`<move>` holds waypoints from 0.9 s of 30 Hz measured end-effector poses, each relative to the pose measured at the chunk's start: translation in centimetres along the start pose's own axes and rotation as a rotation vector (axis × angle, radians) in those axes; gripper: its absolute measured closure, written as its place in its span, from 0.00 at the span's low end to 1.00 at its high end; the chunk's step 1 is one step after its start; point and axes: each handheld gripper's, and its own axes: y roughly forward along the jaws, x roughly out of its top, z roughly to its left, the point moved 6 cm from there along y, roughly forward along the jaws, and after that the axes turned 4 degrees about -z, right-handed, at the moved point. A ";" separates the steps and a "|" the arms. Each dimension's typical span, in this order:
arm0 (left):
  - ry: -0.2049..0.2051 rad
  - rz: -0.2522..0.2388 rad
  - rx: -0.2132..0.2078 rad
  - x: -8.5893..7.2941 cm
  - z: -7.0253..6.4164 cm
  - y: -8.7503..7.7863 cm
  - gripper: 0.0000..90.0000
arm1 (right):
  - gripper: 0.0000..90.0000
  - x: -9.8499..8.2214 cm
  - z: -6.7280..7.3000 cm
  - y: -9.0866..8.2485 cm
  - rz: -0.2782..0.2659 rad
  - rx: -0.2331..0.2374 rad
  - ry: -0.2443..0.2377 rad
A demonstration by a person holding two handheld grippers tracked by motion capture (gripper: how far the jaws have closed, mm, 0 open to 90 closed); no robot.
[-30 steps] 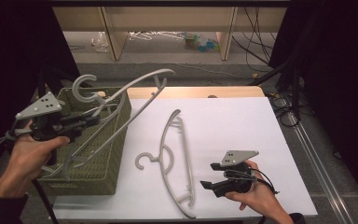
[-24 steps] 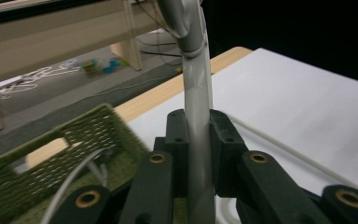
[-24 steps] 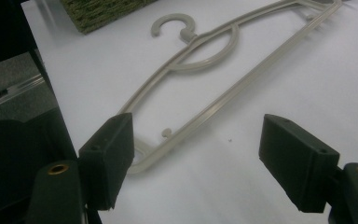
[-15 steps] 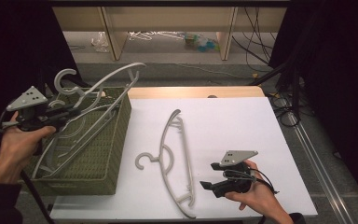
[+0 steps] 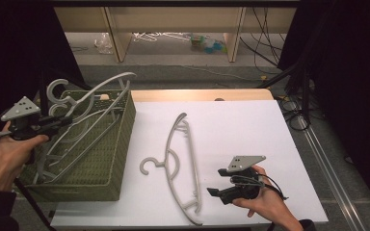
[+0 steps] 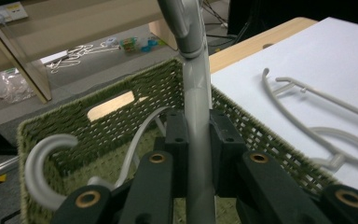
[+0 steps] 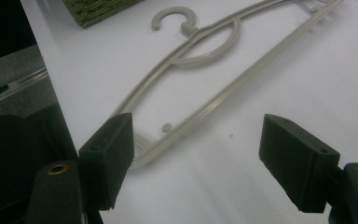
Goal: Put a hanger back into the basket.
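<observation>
Left tool [image 5: 53, 126] clamps grey plastic hanger [image 5: 94, 103] at its bar | light, stiff, slippery | right tool [image 5: 217, 190] open

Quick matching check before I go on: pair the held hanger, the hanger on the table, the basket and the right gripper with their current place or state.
Things:
1. Grey plastic hanger clamped in the left gripper
2. Grey plastic hanger lying loose
3. Green woven basket
4. Right gripper

States:
A. Fingers apart, holding nothing
B. Flat on the white tabletop
C. Stands at the table's left side, with hangers inside
D. Tilted, lower end inside the basket

Pairs: 1-D, 2-B, 3-C, 4-A
</observation>
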 end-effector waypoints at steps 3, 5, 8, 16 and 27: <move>0.007 0.014 0.011 -0.6 0.5 -0.2 0.88 | 0.30 0.0 0.0 0.0 -0.001 0.000 -0.002; 0.015 0.026 0.022 -1.0 0.9 -0.3 0.88 | 0.30 0.0 -0.1 0.0 0.000 -0.003 -0.001; 0.015 0.040 0.023 -1.8 1.4 -0.3 0.88 | 0.31 -0.1 -0.1 0.0 0.000 -0.001 -0.001; -0.004 0.068 0.032 -3.2 2.1 -0.4 0.88 | 0.30 -0.1 -0.1 0.1 0.008 0.002 -0.001; -0.022 0.137 0.025 -5.0 2.3 0.6 0.88 | 0.31 -0.2 -0.1 0.1 0.010 0.002 0.000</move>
